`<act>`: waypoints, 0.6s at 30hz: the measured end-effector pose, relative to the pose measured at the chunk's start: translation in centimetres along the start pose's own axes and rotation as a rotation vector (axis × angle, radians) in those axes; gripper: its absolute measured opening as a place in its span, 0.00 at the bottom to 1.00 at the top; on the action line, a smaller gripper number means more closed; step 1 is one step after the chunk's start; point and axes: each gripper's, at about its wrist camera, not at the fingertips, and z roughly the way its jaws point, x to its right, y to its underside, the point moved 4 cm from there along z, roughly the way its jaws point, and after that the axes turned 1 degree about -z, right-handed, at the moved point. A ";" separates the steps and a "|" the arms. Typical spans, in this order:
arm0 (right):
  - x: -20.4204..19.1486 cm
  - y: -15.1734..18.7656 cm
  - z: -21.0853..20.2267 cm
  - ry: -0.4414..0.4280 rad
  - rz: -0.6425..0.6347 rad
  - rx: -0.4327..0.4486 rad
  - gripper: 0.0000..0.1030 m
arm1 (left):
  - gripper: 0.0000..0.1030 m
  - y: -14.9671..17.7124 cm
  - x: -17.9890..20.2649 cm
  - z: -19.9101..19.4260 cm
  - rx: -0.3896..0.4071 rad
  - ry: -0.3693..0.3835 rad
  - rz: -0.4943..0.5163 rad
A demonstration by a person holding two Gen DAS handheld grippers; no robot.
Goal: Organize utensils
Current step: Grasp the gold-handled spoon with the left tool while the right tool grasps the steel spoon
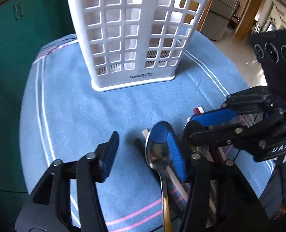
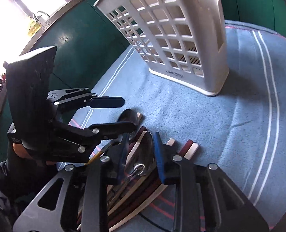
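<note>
We see a white slotted utensil holder point(image 1: 135, 38) standing upright at the far side of a blue towel point(image 1: 75, 106). Near us, spoons point(image 1: 158, 147) and chopsticks point(image 2: 189, 150) lie bunched together. Our left claw point(image 1: 143, 150) is unclenched around one spoon bowl; our right claw point(image 2: 141, 152) straddles another spoon, not visibly pinching.

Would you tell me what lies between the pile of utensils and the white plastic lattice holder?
Only bare blue striped towel; the left wrist view shows nothing between the pile of utensils and the white plastic lattice holder.
</note>
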 end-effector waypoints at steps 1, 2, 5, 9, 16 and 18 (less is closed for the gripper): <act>0.2 0.1 0.2 0.005 0.003 -0.002 0.27 | 0.43 -0.2 -0.1 0.2 -0.002 0.010 0.000; 0.2 0.2 0.2 0.004 0.006 -0.008 0.27 | 0.43 -0.4 0.1 0.6 -0.003 0.017 0.004; 0.4 0.5 0.0 -0.016 0.015 -0.014 0.23 | 0.34 -0.8 0.2 1.1 -0.005 0.055 0.024; 0.8 0.8 -0.4 -0.030 0.030 -0.008 0.06 | 0.27 -1.1 0.5 1.4 -0.004 0.092 0.030; 0.5 1.8 -2.8 -0.034 0.025 0.016 0.03 | 0.10 -1.5 -0.6 1.1 0.002 0.126 0.008; 0.2 2.0 -3.3 -0.035 0.027 0.023 0.03 | 0.07 -1.8 -0.8 0.6 0.015 0.141 0.008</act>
